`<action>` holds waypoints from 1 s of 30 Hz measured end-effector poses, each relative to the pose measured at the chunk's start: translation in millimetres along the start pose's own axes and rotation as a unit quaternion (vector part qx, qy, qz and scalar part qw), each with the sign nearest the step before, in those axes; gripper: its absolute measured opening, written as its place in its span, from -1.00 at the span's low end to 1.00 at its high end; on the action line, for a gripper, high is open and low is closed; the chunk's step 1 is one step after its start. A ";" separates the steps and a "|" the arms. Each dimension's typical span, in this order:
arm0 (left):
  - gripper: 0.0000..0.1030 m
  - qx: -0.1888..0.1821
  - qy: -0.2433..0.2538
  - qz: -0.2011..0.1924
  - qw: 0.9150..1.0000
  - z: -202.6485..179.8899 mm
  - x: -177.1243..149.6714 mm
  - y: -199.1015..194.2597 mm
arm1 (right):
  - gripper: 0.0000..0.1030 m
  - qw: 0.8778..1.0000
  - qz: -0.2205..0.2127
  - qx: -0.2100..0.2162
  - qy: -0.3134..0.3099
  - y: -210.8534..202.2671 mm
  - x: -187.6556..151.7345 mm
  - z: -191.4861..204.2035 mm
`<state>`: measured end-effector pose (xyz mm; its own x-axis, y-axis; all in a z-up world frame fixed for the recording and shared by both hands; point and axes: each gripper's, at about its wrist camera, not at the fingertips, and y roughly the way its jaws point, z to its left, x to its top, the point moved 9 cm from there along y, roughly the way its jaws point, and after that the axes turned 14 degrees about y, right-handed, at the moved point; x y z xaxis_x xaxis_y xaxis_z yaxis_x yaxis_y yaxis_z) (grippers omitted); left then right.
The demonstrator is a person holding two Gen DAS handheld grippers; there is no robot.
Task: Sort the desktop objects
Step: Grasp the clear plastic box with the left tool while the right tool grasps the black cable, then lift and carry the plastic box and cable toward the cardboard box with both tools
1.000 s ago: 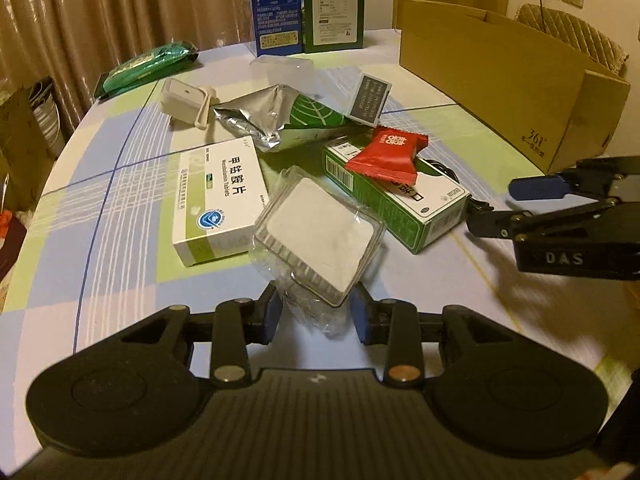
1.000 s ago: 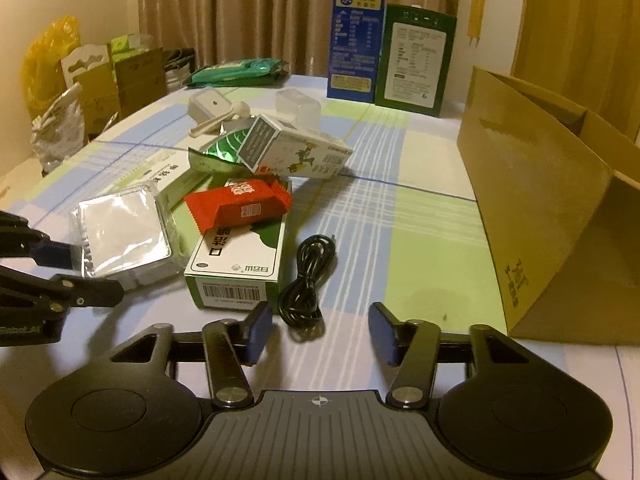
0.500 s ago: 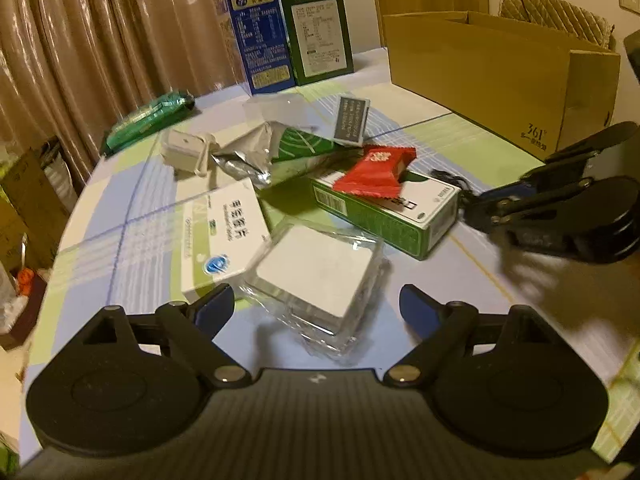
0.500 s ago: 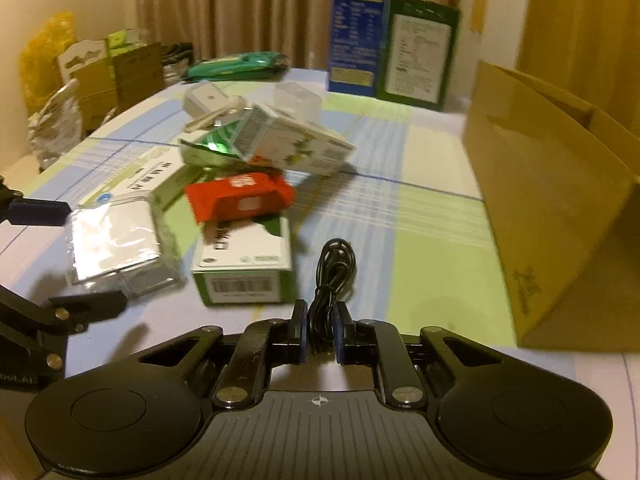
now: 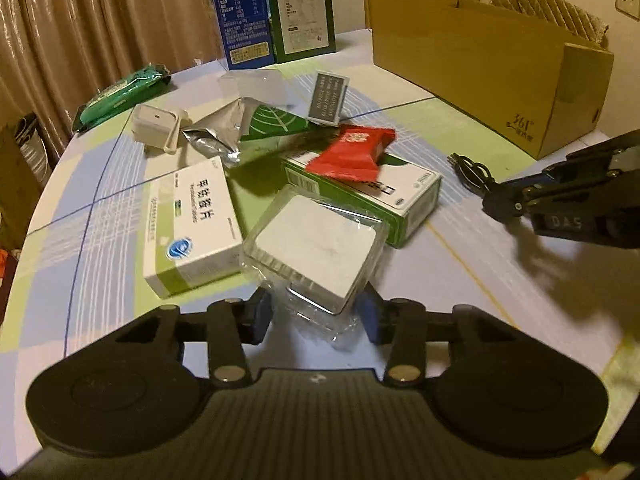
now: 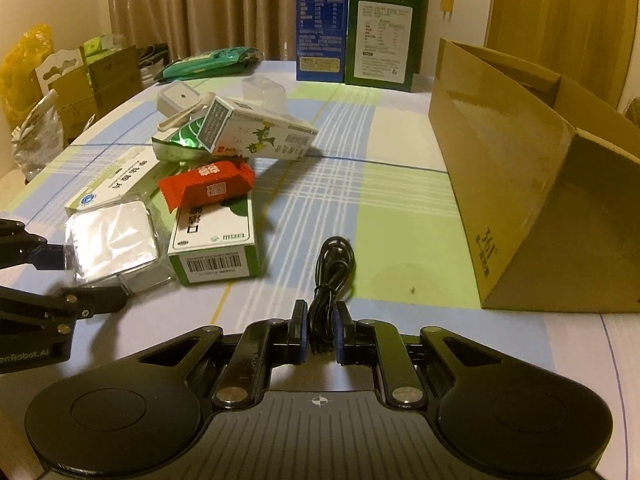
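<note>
Left tongs: jaws closing, with the clear plastic packet holding a white pad lying between the 2 blue pads. The packet's near corner sits in the gap; whether the pads already press on it cannot be told, as a sliver of space shows on each side. The packet lies on the bench, its far edge resting against the green-and-white carton and its left edge just beside the white medicine box.

Right tongs: clamped on the near end of the black coiled cable. The rest of the cable runs forward from the tips across the bench, between the green-and-white carton and the cardboard box.

A red snack wrapper lies on top of the carton. Behind it, a foil pouch and a small tilted box are heaped together.
</note>
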<state>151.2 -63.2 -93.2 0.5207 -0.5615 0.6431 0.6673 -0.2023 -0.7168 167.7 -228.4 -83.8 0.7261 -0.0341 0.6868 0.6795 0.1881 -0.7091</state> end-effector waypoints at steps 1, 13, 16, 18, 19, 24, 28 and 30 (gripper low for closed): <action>-0.26 -0.002 0.000 0.000 1.000 -2.0 -0.5 -1.3 | -0.82 1.000 0.000 -0.001 -0.002 -0.3 -1.2 0.2; 0.03 -0.005 0.006 -0.017 1.000 -6.9 4.0 2.9 | -0.41 1.000 -0.018 -0.004 -0.004 6.2 3.9 -0.4; -0.02 -0.007 0.008 -0.017 1.000 -7.7 6.0 4.1 | -0.41 1.000 -0.019 -0.001 0.003 9.0 6.6 -0.8; -0.06 -0.010 0.006 -0.017 1.000 -8.7 6.9 4.6 | -0.42 1.000 -0.018 0.002 0.004 10.1 8.0 -0.1; -0.08 -0.010 0.006 -0.017 1.000 -9.2 6.9 4.5 | -0.42 1.000 -0.017 0.004 0.003 10.4 8.1 0.8; -0.30 -0.014 0.002 -0.017 1.000 -11.5 7.0 3.2 | -0.83 1.000 -0.015 0.005 -0.008 9.2 6.4 5.3; -0.40 -0.013 -0.007 -0.008 1.000 -14.5 6.0 -0.2 | -0.84 1.000 -0.012 0.005 0.002 5.8 5.1 3.1; -0.40 -0.013 -0.010 -0.006 1.000 -16.9 3.6 -3.5 | -0.84 1.000 -0.015 0.001 0.006 1.9 5.2 1.2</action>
<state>141.8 -78.1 -92.9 0.5235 -0.5434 0.6563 0.6594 -0.2295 -0.7159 172.6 -227.1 -81.4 0.7065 -0.0517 0.7058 0.7009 0.1894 -0.6877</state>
